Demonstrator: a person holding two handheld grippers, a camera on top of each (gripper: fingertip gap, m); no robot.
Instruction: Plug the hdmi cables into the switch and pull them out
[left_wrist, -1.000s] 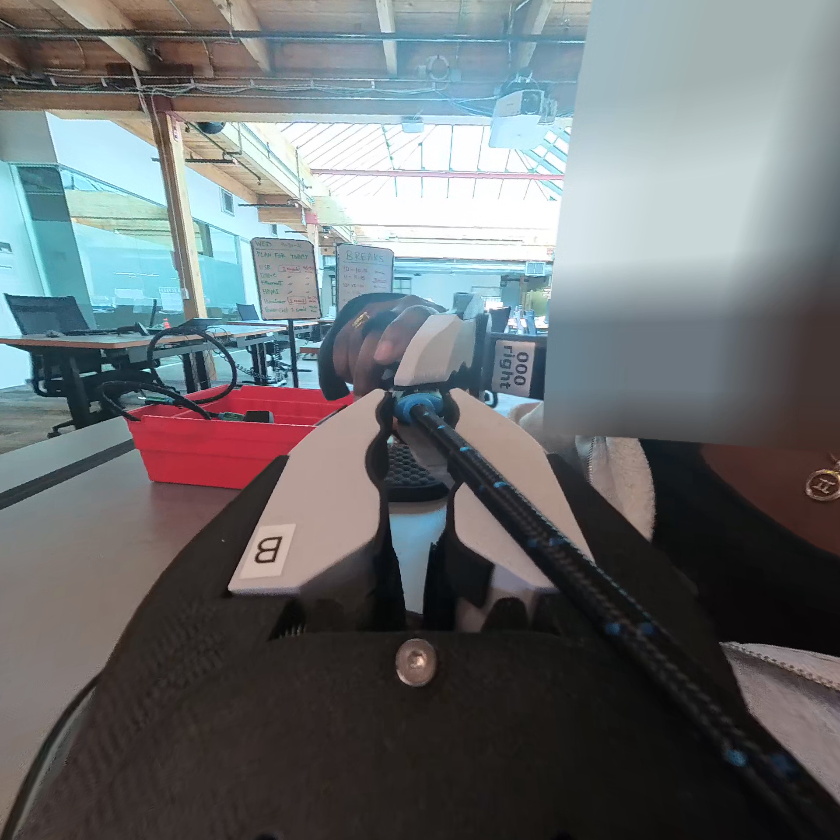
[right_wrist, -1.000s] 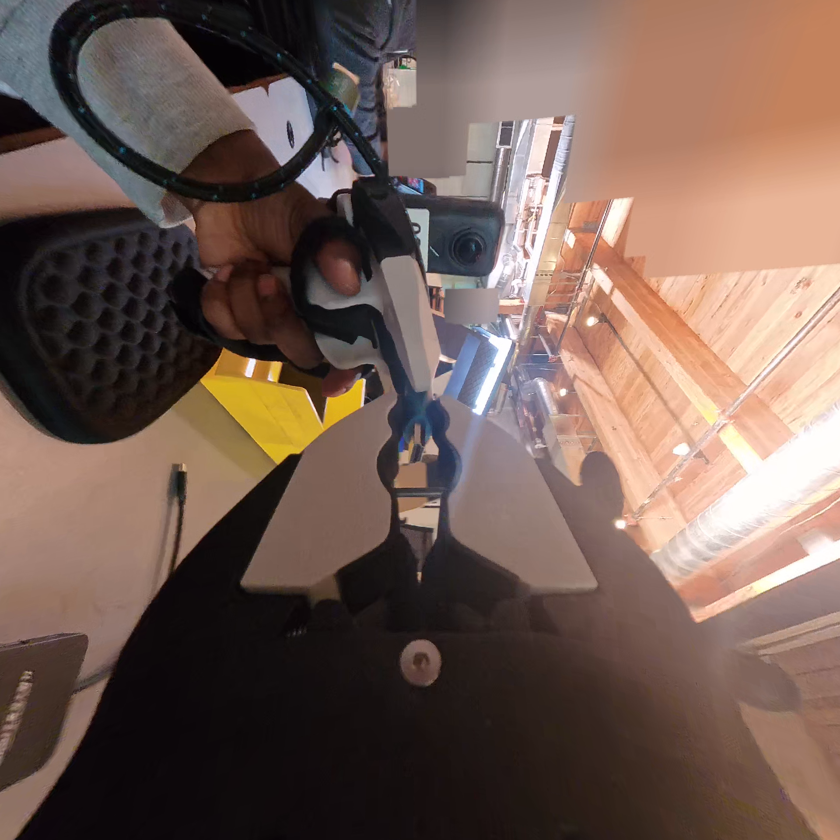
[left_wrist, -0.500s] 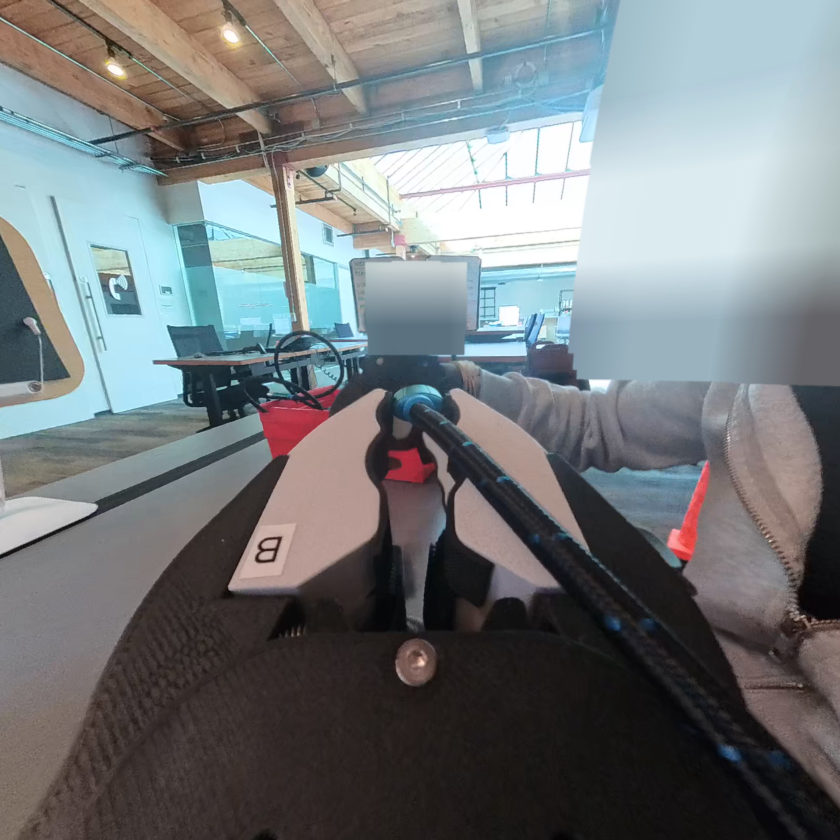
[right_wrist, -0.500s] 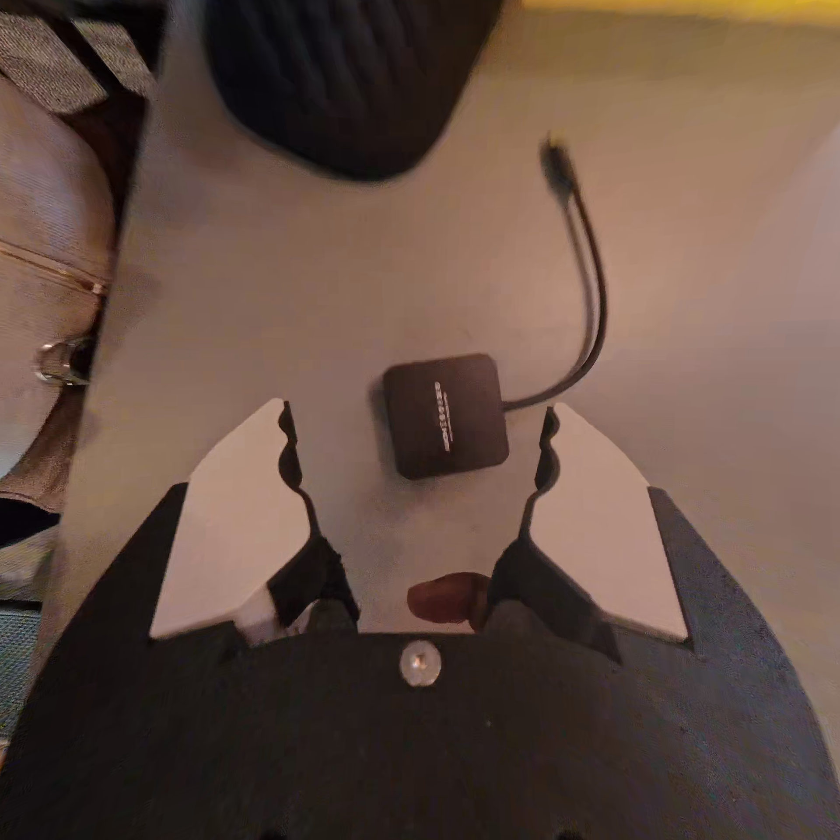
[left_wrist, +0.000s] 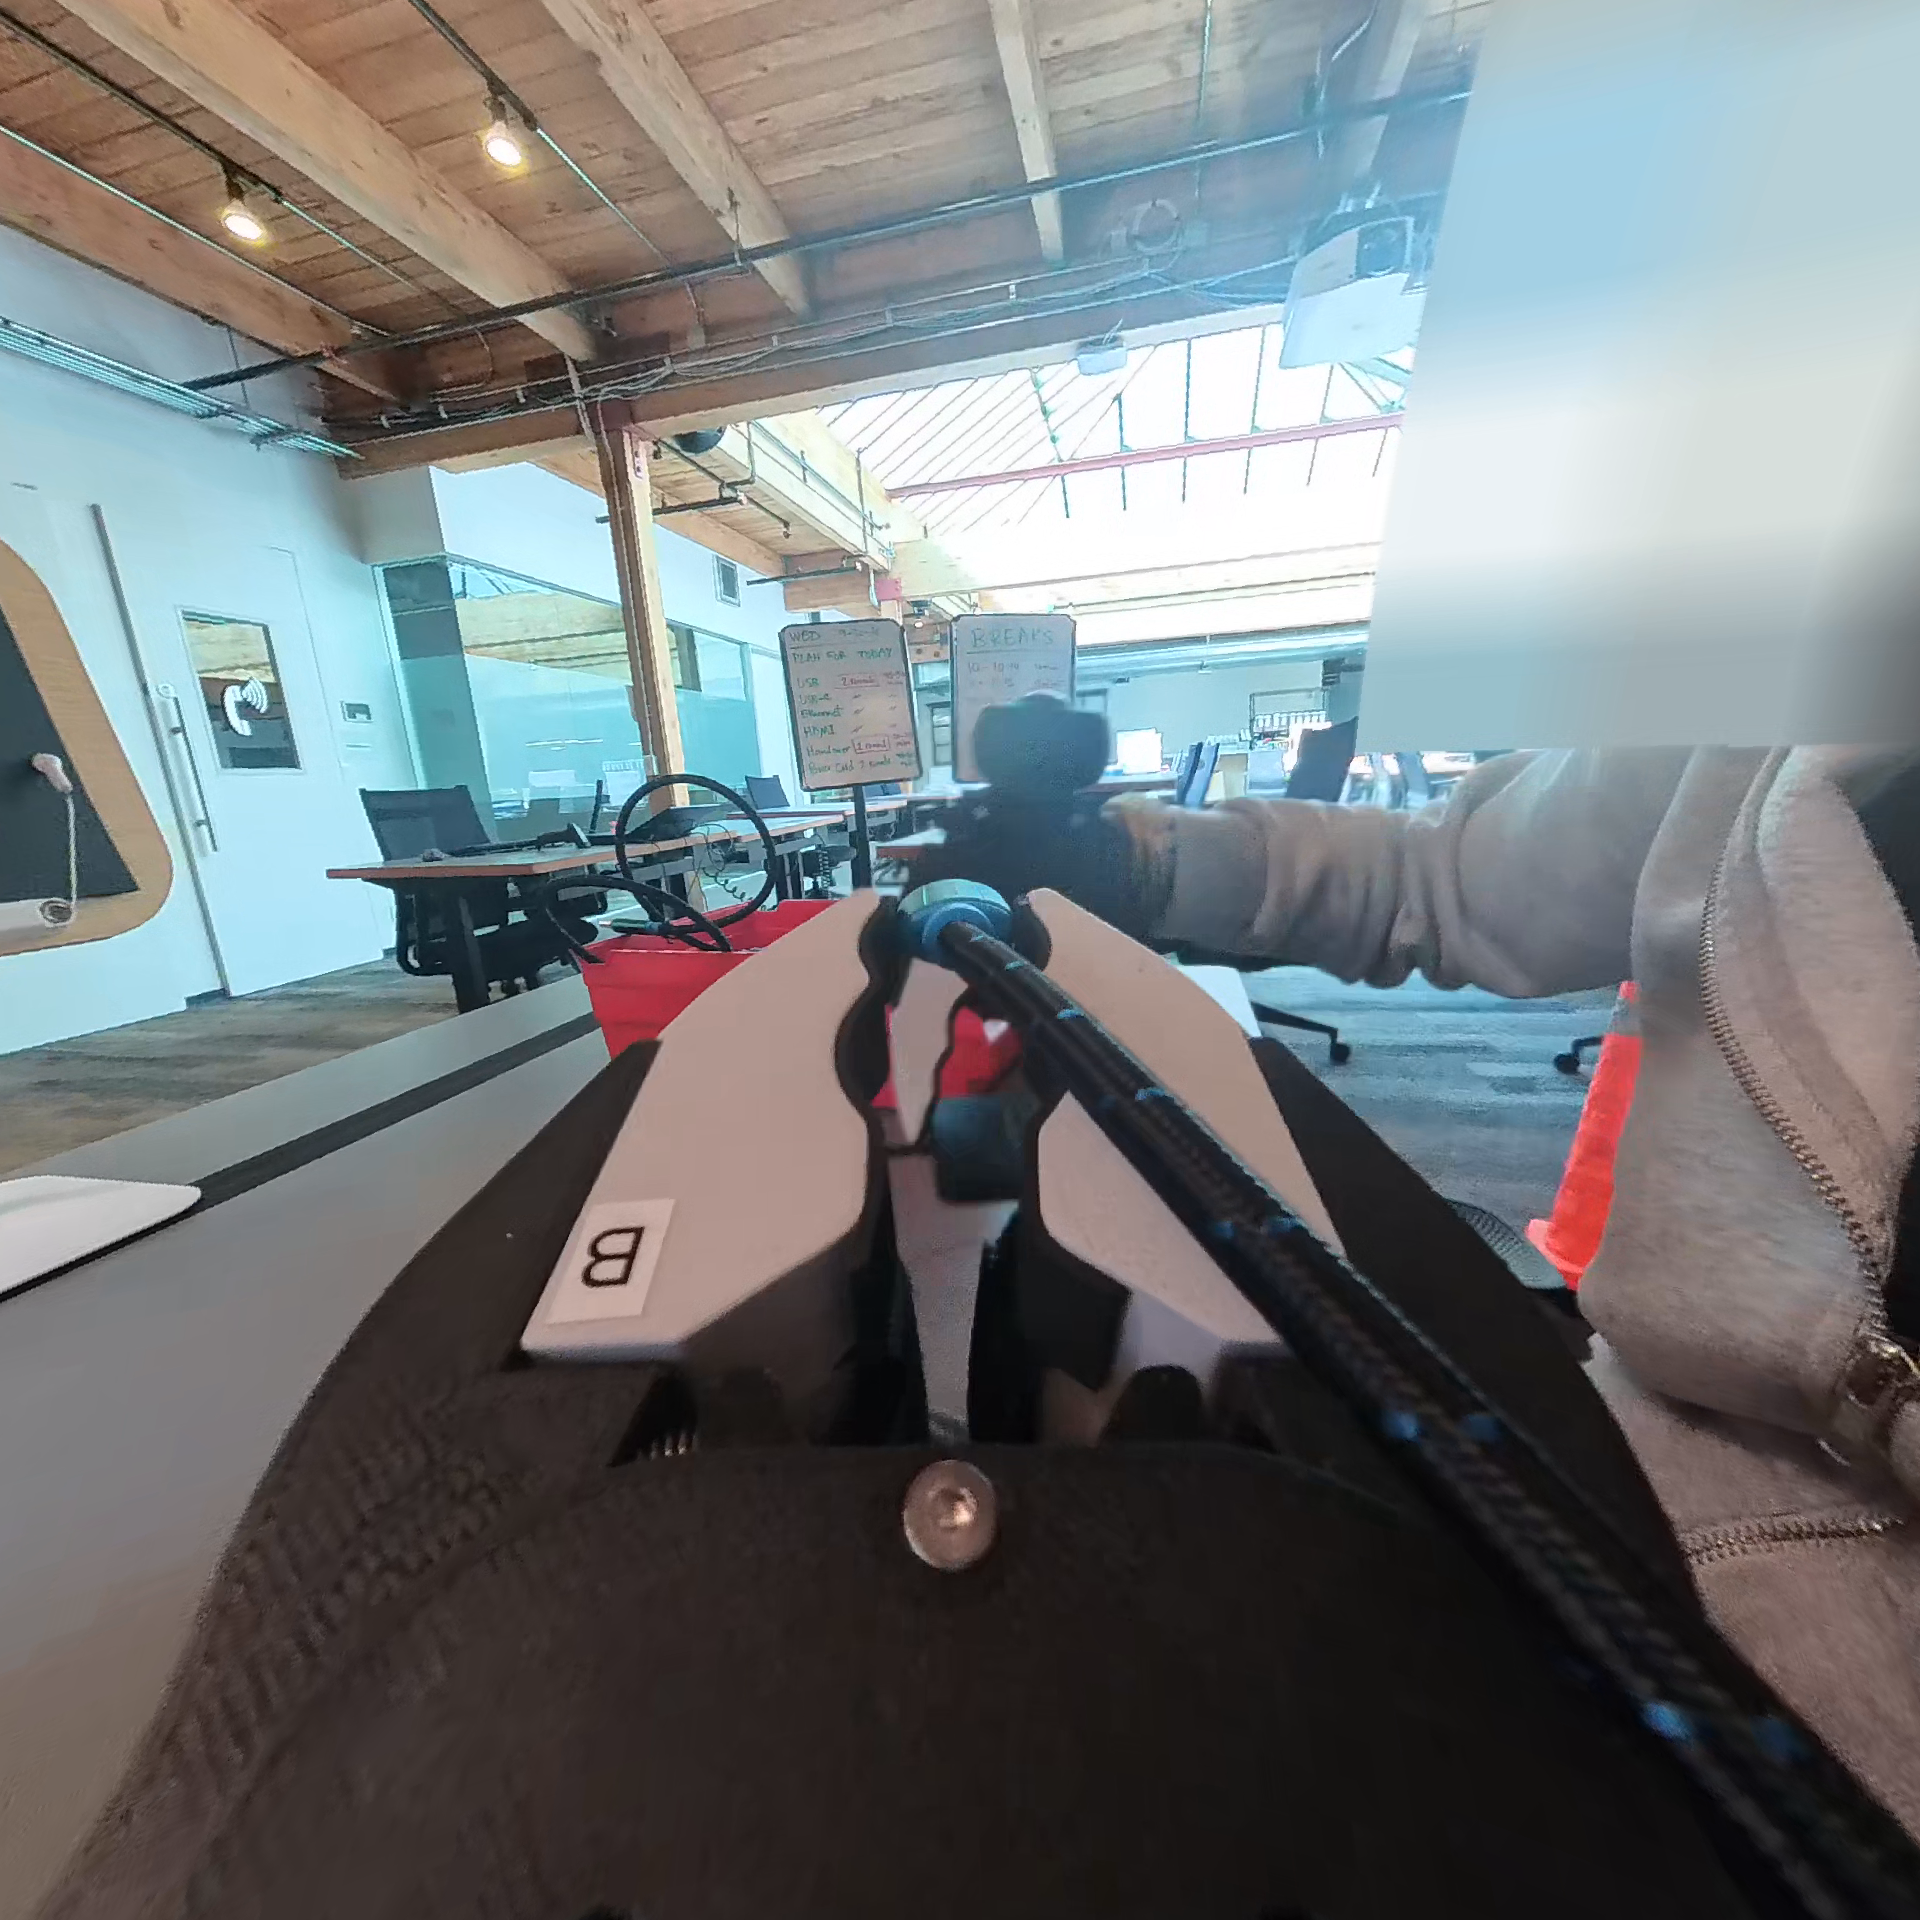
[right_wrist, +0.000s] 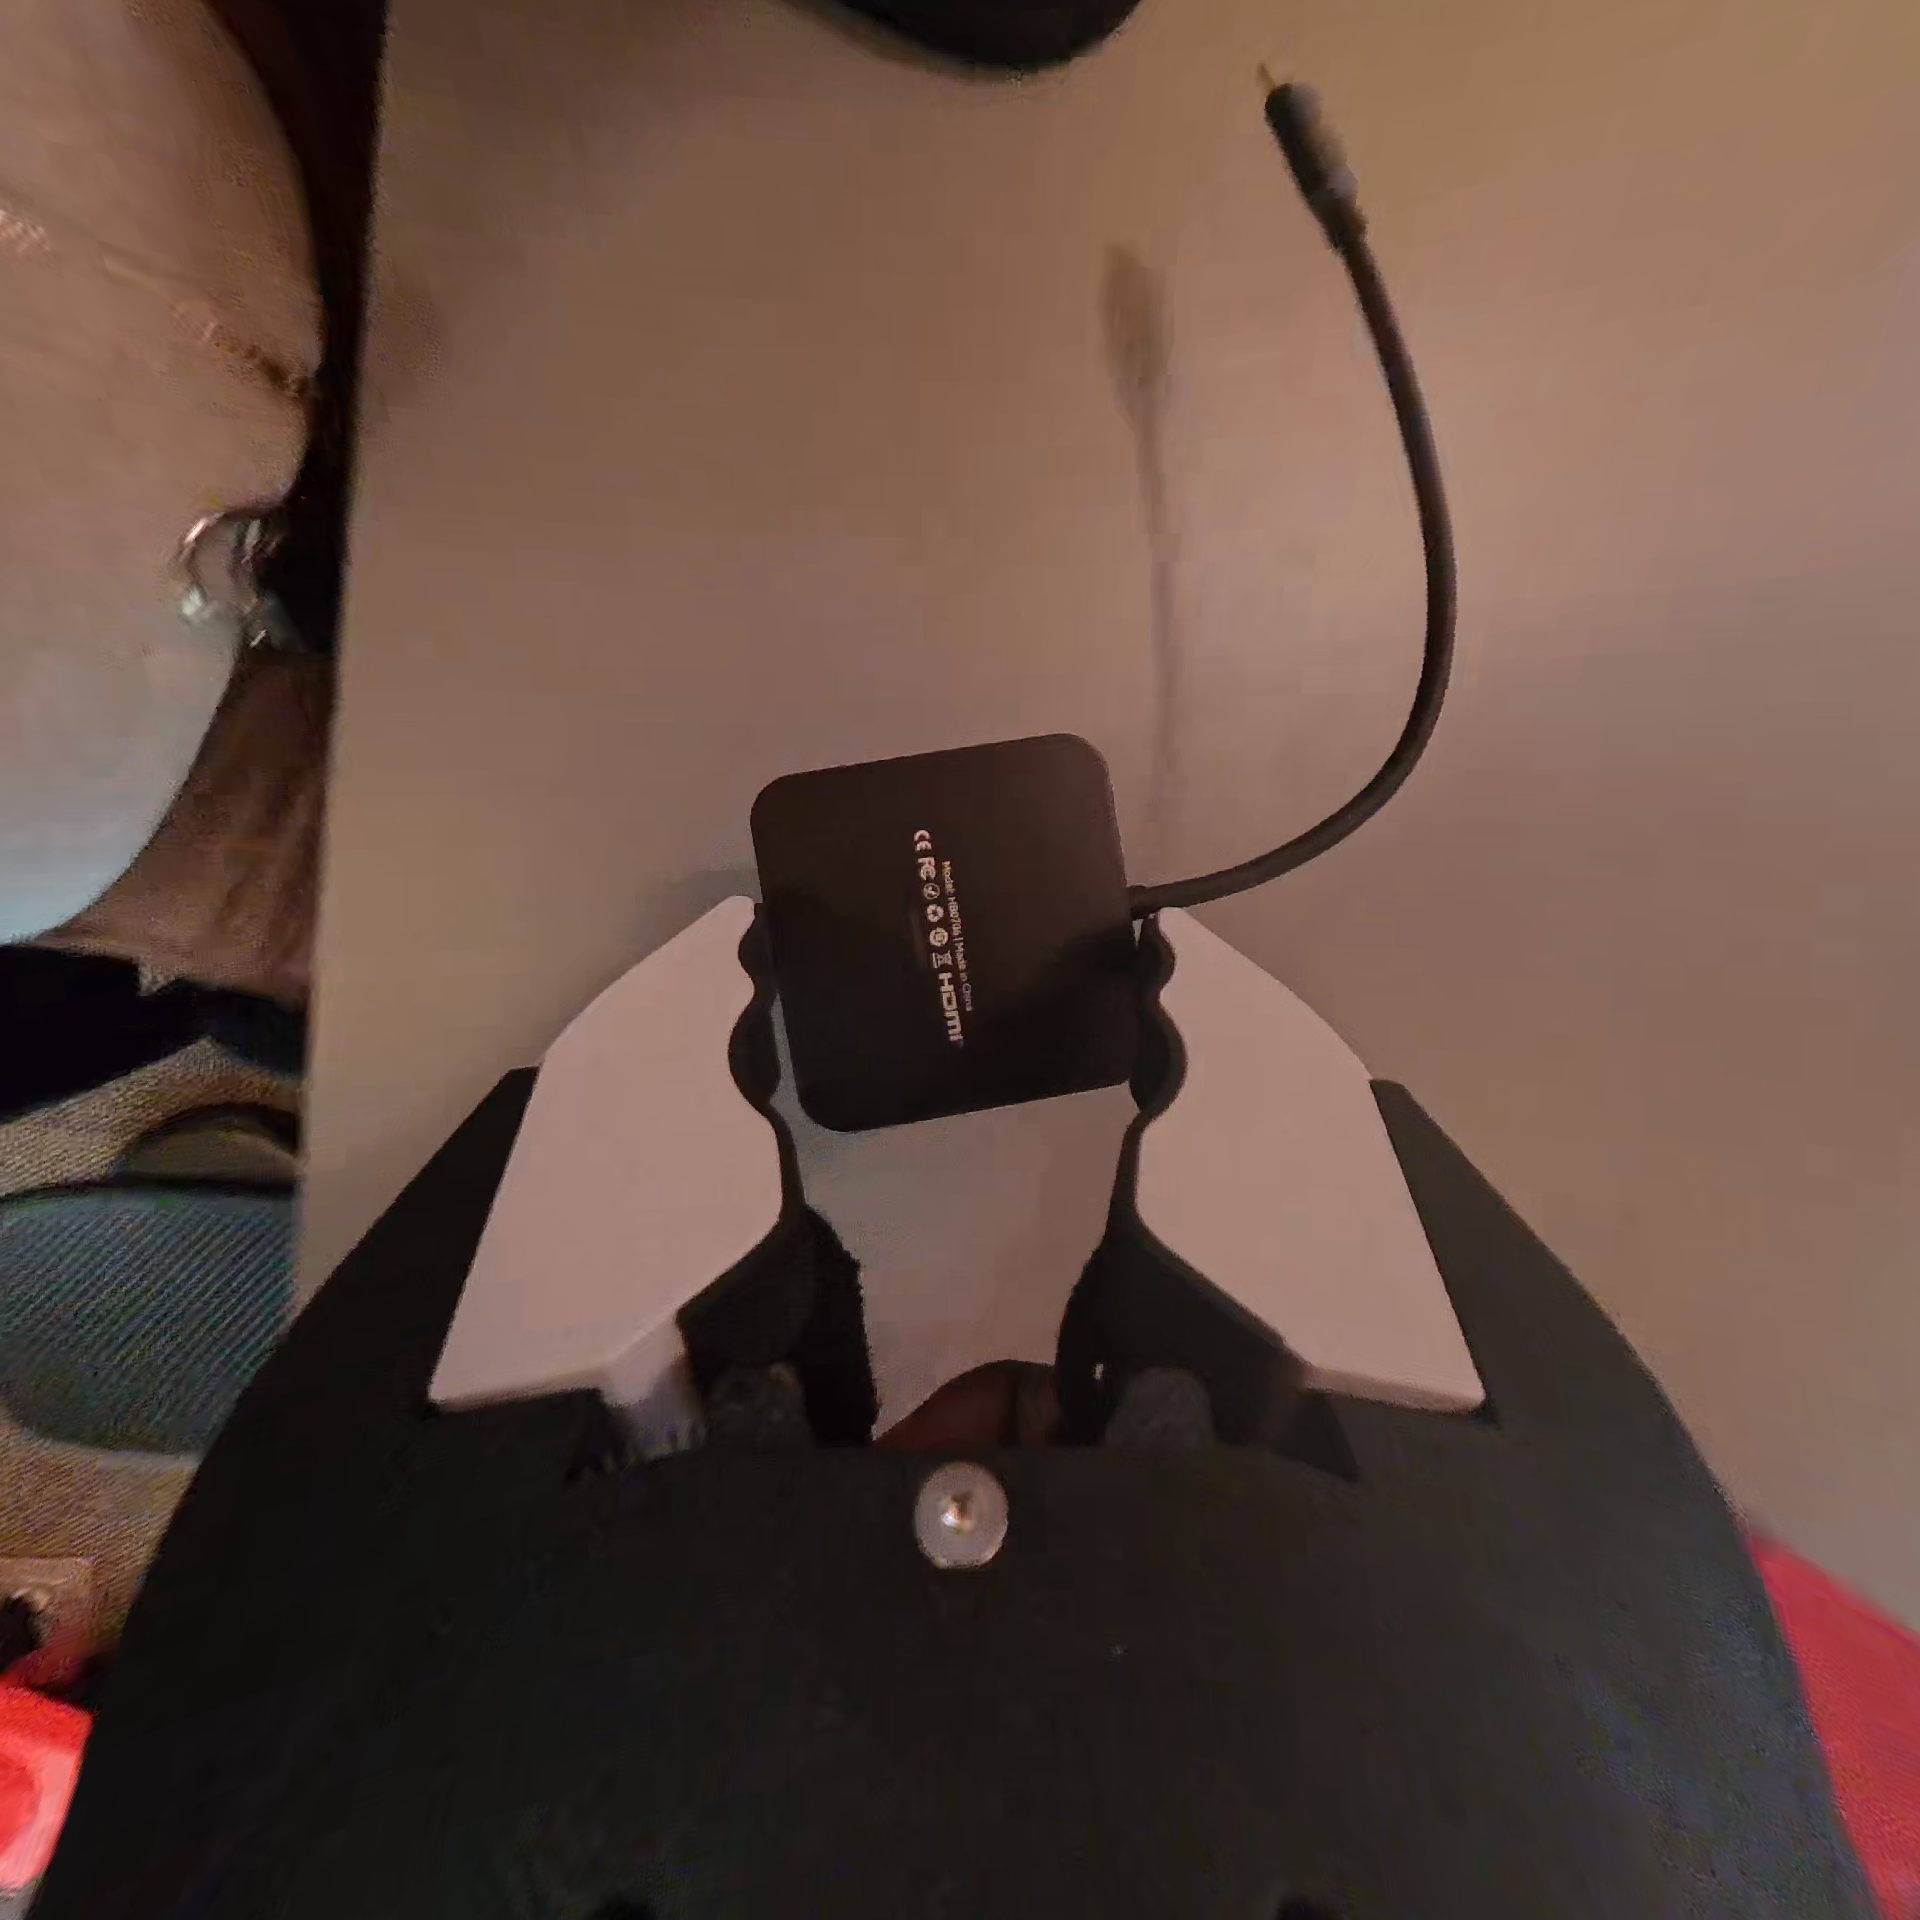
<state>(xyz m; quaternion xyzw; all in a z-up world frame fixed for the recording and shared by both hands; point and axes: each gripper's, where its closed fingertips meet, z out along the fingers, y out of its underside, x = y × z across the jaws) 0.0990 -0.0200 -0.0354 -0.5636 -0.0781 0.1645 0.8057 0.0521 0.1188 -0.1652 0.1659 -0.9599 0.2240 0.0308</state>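
My left gripper (left_wrist: 951, 916) is shut on the blue-collared plug end (left_wrist: 948, 914) of a black braided HDMI cable (left_wrist: 1195, 1174). The cable runs back over the right finger toward the lower right. The gripper is held above the grey table (left_wrist: 208, 1351), pointing across the room. In the right wrist view, the black square switch (right_wrist: 940, 935) lies flat on the table (right_wrist: 727, 468). My right gripper (right_wrist: 951, 925) looks down on it, and its two fingers press against the switch's left and right sides. The switch's short black lead (right_wrist: 1423, 582) curves away to a loose plug (right_wrist: 1309, 156).
A red bin (left_wrist: 665, 966) with looped black cables stands on the table ahead of the left gripper. A white pad (left_wrist: 73, 1216) lies at the left. The person's grey sleeve (left_wrist: 1403, 873) reaches across at the right. An orange cone (left_wrist: 1590, 1164) stands on the floor.
The right gripper let go of the cable end, swung down over the table, came close to the switch and narrowed its fingers onto its sides. The left gripper kept its hold and turned slightly.
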